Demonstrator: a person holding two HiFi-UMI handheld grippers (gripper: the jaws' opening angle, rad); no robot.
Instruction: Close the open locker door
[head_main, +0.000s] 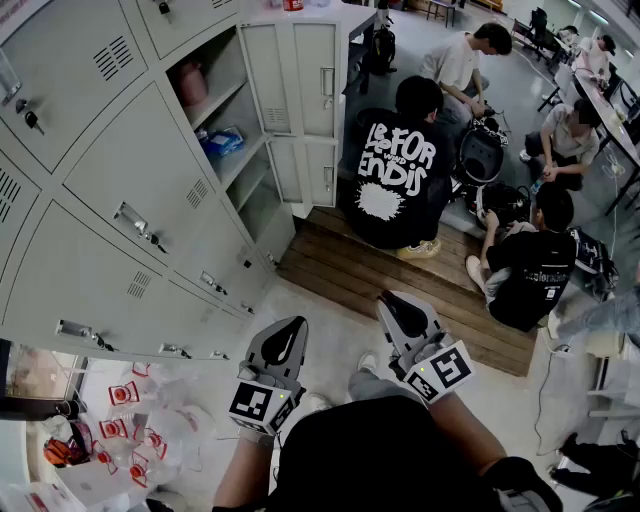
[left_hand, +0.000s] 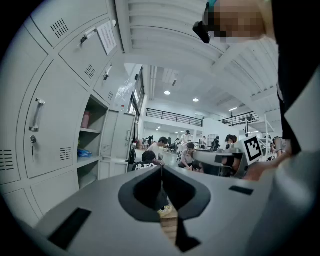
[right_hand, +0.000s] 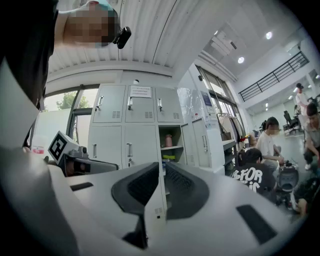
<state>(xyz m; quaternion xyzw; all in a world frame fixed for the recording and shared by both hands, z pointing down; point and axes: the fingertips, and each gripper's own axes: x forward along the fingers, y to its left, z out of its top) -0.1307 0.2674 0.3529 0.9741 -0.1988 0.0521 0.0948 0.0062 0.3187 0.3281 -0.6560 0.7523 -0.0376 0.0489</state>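
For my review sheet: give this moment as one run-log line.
locker door: open | left claw: shut, empty | right claw: shut, empty | door contact: none

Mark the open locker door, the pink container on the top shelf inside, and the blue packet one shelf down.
open locker door (head_main: 300, 75): head view, its upper panel.
pink container (head_main: 192, 82): head view, its body.
blue packet (head_main: 222, 140): head view, its middle.

pink bottle (head_main: 193, 83) above blue packet (head_main: 222, 142) | black-shirted person (head_main: 398, 170) crouched on wooden platform (head_main: 350, 265)
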